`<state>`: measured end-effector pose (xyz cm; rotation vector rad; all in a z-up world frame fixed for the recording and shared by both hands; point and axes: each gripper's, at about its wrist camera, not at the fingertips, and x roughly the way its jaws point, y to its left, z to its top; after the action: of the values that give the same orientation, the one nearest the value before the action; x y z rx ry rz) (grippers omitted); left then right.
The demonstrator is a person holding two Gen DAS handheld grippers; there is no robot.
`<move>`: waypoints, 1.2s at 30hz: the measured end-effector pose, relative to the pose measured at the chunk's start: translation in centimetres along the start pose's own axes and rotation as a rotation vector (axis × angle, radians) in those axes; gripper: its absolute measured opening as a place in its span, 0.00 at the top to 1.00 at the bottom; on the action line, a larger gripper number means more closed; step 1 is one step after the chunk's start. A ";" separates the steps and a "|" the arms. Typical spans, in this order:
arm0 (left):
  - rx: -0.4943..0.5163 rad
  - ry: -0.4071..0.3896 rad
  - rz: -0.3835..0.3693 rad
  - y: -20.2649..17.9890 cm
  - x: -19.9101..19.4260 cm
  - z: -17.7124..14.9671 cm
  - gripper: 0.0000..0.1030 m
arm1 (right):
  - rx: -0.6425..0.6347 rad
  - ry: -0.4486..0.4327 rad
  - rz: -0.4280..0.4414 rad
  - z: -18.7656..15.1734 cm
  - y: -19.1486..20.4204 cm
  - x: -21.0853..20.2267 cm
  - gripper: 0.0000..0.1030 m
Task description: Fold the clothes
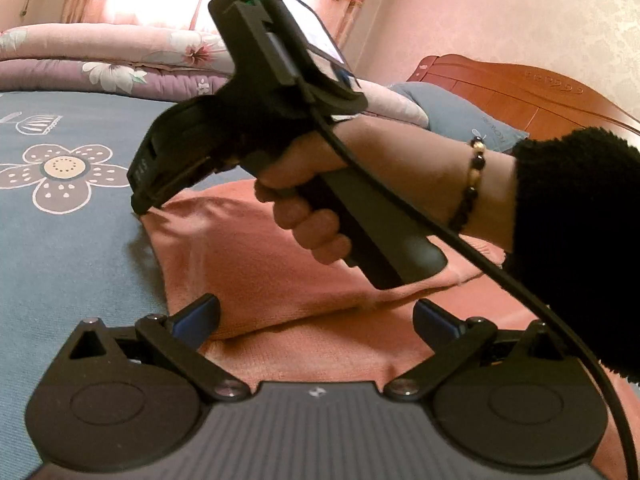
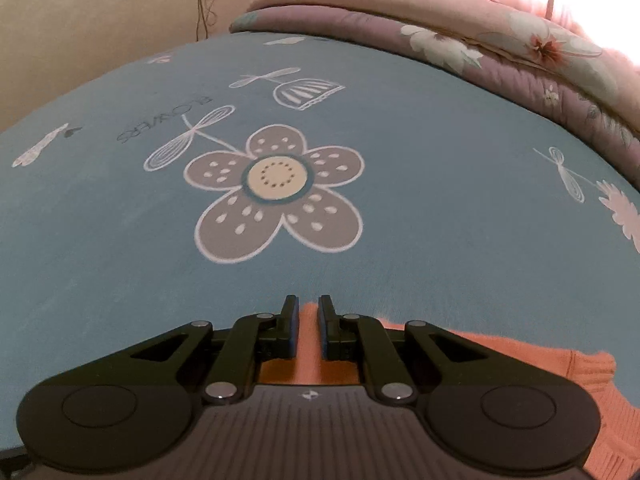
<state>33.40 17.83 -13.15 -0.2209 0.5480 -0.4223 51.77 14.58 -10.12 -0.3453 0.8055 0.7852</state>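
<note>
An orange knitted garment (image 1: 260, 280) lies partly folded on the blue flowered bedsheet (image 1: 60, 240). My left gripper (image 1: 316, 314) hovers open just above its near part, blue pads wide apart and nothing between them. A hand in a black fuzzy sleeve (image 1: 576, 200) holds my right gripper (image 1: 138, 202), whose tip meets the garment's far left corner. In the right wrist view the right gripper (image 2: 309, 320) is nearly closed, with a strip of the orange garment (image 2: 560, 380) pinched between its pads at the fabric's edge.
A rolled floral quilt (image 1: 100, 56) lies along the far side of the bed. A wooden headboard (image 1: 520, 96) and a blue pillow (image 1: 460, 116) are at the right. A black cable (image 1: 440, 232) trails from the right gripper across the left view.
</note>
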 end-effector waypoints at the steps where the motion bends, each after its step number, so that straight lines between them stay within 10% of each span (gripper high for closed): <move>1: -0.001 -0.001 -0.002 -0.1 -0.2 -0.2 0.01 | 0.002 -0.003 0.003 0.1 0.0 -0.4 0.88; 36: -0.003 -0.002 -0.004 0.2 -0.1 -0.1 0.01 | 0.239 0.034 0.078 -7.1 -6.4 -7.9 0.89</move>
<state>33.36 18.03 -13.24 -0.2249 0.5460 -0.4253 49.45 2.45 -8.90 -0.1146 0.9390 0.7475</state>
